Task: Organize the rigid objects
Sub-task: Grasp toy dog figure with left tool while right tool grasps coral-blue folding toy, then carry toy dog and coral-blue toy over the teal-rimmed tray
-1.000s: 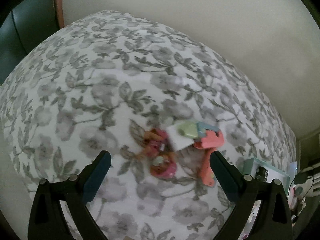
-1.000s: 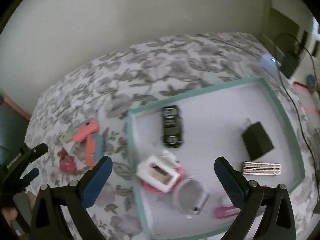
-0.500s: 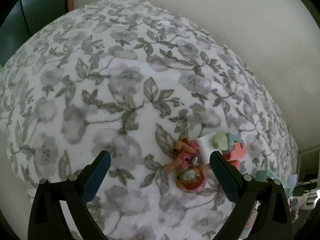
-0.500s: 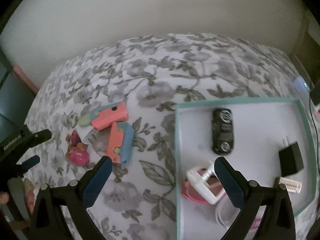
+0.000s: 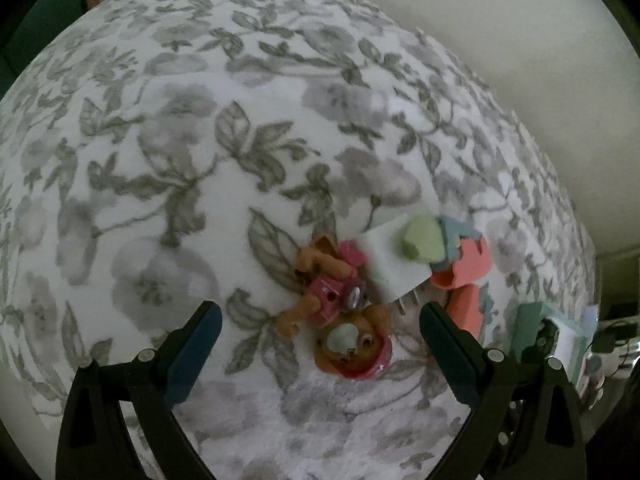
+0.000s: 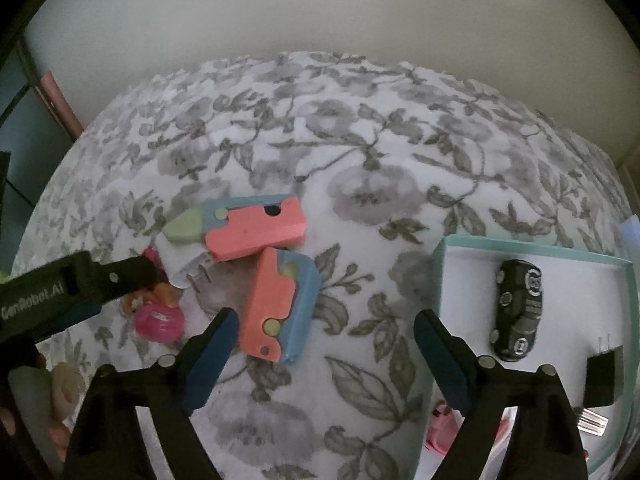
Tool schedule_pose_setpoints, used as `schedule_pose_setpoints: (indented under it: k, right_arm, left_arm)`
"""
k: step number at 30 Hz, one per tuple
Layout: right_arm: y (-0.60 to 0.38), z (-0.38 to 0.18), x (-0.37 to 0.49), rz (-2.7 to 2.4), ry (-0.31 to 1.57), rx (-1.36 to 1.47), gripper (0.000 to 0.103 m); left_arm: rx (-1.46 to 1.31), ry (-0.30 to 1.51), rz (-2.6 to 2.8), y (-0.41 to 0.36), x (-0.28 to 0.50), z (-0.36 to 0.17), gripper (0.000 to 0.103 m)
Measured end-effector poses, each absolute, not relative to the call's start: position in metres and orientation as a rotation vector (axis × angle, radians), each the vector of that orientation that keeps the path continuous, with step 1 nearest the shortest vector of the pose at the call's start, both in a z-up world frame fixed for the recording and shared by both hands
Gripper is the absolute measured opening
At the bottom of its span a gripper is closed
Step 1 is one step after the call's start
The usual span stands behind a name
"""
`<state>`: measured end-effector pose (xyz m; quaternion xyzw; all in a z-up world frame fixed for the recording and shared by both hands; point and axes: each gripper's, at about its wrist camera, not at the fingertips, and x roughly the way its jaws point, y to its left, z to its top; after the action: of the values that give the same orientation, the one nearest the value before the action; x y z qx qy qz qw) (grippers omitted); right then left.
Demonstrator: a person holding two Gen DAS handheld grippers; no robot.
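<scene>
A small brown toy dog figure in a pink outfit (image 5: 340,320) lies on the grey floral bedspread (image 5: 200,160), touching a white card-like piece (image 5: 392,260) and close to two coral-and-blue plastic folding toys (image 6: 256,232), (image 6: 280,304), one tipped with pale green. The left gripper (image 5: 316,344) points steeply down over the dog, its dark blue fingers (image 5: 192,348) wide apart on either side of the figure and not touching it. The right gripper (image 6: 324,344) also tilts steeply down, its fingers (image 6: 212,348) closing with only bedspread between them; the lower folding toy sits just beyond the left finger. Toward the bed's right edge, a teal-rimmed white tray (image 6: 440,272) holds a black toy car (image 6: 518,308) and a black plug adapter (image 6: 604,376).
</scene>
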<state>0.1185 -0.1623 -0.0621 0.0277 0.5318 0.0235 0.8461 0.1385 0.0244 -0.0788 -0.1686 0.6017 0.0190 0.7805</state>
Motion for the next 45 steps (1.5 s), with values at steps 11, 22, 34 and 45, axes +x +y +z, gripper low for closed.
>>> schedule_pose_setpoints:
  k: [11,22,34,45]
  right_arm:
    - [-0.149,-0.080,0.130,0.094,1.137,0.056,0.080]
    - [-0.140,-0.092,0.140,0.085,1.121,0.014,0.071]
    - [-0.139,-0.088,0.128,0.077,1.119,-0.017,0.045]
    - [-0.147,-0.085,0.098,0.082,1.174,0.005,0.045]
  left_arm:
    - [-0.272,1.344,0.049,0.010,0.147,-0.094,0.093]
    - [-0.240,1.339,0.072,0.008,0.148,-0.096,0.082]
    - [-0.227,1.323,0.088,0.020,0.147,-0.088,0.046]
    - [-0.200,1.304,0.045,0.008,0.127,-0.073,0.046]
